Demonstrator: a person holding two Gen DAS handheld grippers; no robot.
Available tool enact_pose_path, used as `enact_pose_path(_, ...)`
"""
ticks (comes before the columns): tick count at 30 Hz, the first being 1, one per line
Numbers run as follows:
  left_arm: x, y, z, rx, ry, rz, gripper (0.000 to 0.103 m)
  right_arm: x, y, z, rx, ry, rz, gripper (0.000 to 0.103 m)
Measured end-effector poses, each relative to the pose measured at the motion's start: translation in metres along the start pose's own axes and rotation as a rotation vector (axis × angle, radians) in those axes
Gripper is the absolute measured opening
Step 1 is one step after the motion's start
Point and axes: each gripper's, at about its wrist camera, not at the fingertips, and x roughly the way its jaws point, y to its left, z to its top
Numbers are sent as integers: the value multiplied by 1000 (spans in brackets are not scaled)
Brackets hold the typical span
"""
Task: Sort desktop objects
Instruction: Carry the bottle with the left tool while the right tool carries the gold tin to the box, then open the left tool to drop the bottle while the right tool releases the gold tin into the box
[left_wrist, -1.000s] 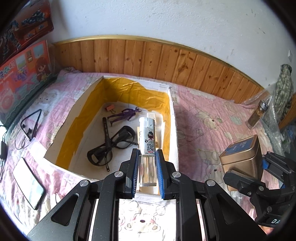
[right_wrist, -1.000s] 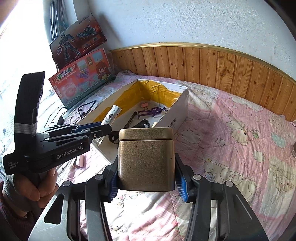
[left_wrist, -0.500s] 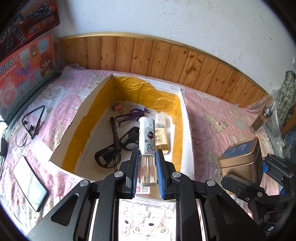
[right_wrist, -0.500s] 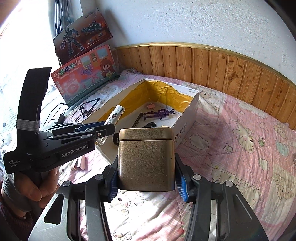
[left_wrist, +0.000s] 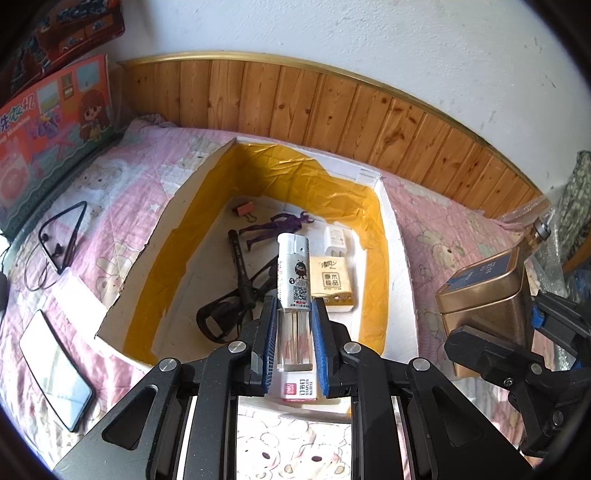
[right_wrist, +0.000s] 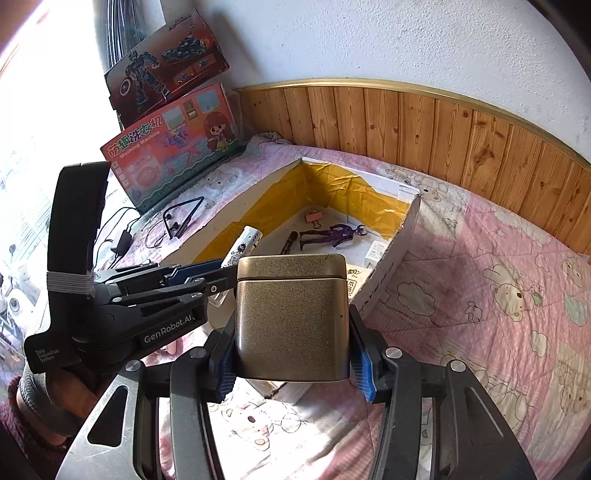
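Box (left_wrist: 395, 258) nearer (staples (left_wrist: 298, 387) left-view only)

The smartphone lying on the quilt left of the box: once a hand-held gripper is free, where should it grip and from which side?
Grip the smartphone across its two long edges near the middle, coming down from above. It lies flat, screen up, on the pink quilt, so only the thin sides offer purchase, and its short width probably suits the fingers better than its length. The soft quilt should let the fingertips press in under the edges.
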Motion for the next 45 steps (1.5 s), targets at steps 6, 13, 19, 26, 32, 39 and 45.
enact_pose_path(6,11,9,3,-26,22,-7,19,15,-4,16,9,27,6,52)
enact_pose_path(13,25,20,6,-72,63,-36,19,37,-14,36,18,68,-8,52)
enact_pose_path(19,36,26,7,-95,101,-64,19,58,-19,54,17,102,-25,52)
enact_pose_path(26,43,33,8,-117,125,-83,18,89,-24,72,15,149,-40,52)
enact_pose_path(32,48,31,10,-116,144,-109,18,114,-26,84,-3,194,-58,52)
enact_pose_path(39,54,34,13,-130,162,-124,18,143,-34,95,-9,245,-82,52)
enact_pose_path(45,60,37,12,-151,182,-138,18,167,-37,99,-31,301,-107,52)
